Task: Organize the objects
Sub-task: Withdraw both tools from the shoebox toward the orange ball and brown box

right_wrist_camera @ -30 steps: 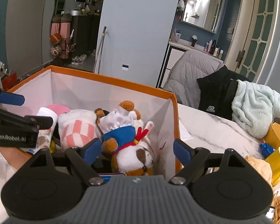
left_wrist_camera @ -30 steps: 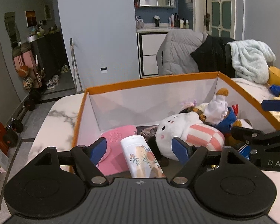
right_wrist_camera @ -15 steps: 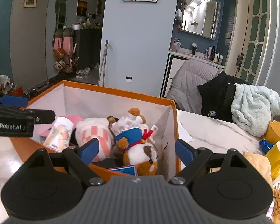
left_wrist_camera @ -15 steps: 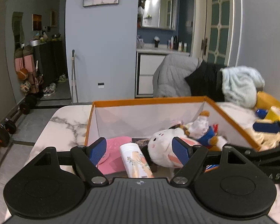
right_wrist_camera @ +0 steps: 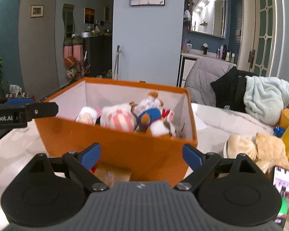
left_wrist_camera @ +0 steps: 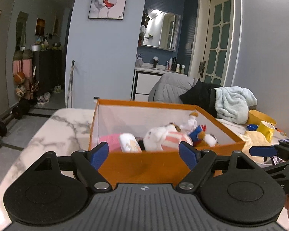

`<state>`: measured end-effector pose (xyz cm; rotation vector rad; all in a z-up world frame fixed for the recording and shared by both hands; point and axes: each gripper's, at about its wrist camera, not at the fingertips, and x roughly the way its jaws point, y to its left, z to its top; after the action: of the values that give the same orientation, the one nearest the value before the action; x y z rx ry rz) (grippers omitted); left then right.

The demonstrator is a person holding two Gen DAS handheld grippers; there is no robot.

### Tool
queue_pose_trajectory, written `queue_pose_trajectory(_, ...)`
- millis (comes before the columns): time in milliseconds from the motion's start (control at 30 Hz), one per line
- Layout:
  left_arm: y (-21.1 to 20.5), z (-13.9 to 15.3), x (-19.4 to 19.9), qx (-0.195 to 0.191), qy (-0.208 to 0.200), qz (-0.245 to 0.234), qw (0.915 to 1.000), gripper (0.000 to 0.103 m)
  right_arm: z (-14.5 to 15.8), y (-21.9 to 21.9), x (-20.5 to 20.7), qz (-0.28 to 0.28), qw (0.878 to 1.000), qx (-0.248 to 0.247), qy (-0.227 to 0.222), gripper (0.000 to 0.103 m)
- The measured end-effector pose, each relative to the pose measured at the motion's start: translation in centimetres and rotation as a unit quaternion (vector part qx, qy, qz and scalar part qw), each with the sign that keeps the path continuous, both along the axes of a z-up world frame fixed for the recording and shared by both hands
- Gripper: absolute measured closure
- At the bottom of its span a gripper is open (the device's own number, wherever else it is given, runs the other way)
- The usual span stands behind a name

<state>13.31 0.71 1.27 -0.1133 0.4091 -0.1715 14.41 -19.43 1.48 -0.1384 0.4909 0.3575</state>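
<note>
Nearest the lens, the left gripper [left_wrist_camera: 144, 155] stands with its blue-padded jaws wide apart and nothing between them; the right gripper [right_wrist_camera: 141, 156] is spread the same way, also empty. Both hang in front of the near wall of the orange cardboard box with a white lining [left_wrist_camera: 150, 165], which sits on the white marble-veined table [left_wrist_camera: 67, 127].

The main risk seems to be a hard jaw catching that thin near wall on the way in: the card looks light and could slide on the smooth stone or buckle. Just under the right gripper lies a flat brown card piece [right_wrist_camera: 113, 173], easy to snag. To the right, a phone with a lit screen [right_wrist_camera: 282, 184] and a glossy yellow mug [left_wrist_camera: 266, 130] sit close enough to be knocked by a wide swing.

Inside the box, already stowed, lie the soft round white plush with pink stripes [left_wrist_camera: 163, 137], a smooth white printed cylinder [left_wrist_camera: 130, 143], a pink fuzzy item [left_wrist_camera: 111, 139] and a brown-and-white plush dog in blue [right_wrist_camera: 154, 119]. Their yielding pile would give under the pads, so a shallow grip could slip.
</note>
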Motion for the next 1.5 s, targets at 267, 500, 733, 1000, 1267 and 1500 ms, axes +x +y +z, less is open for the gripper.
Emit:
queue_pose_trajectory(267, -0.3, -2.5, -1.5, -0.004, 0.013, -0.011, 0.9999, 0.008, -2.4, -0.6, -2.2, 0.000, 1.000, 0.006, 0.021, 0.011)
queue_pose_trajectory(500, -1.2, -4.0, -1.6, -0.002, 0.027, -0.022, 0.9994, 0.008, -4.8, -0.6, -3.5, -0.003, 0.999, 0.021, 0.045, 0.011)
queue_pose_trajectory(733, -2.7, -5.5, -0.8, 0.021, 0.050, -0.028, 0.9981, 0.008, -6.7, -0.9, -4.4, -0.008, 0.997, 0.044, 0.069, 0.011)
queue_pose_trajectory(1000, -3.4, -6.7, 0.5, 0.020, 0.079, -0.021, 0.9965, 0.008, -6.9, -1.4, -4.6, -0.011, 0.996, 0.056, 0.073, 0.010)
queue_pose_trajectory(1267, -2.9, -7.2, 0.3, 0.019, 0.079, -0.006, 0.9967, 0.007, -7.1, -1.6, -4.6, -0.009, 0.995, 0.061, 0.075, 0.010)
queue_pose_trajectory(1500, -0.7, -7.0, -1.5, 0.021, 0.061, 0.062, 0.9960, 0.004, -7.4, -1.6, -4.4, -0.008, 0.995, 0.066, 0.076, 0.010)
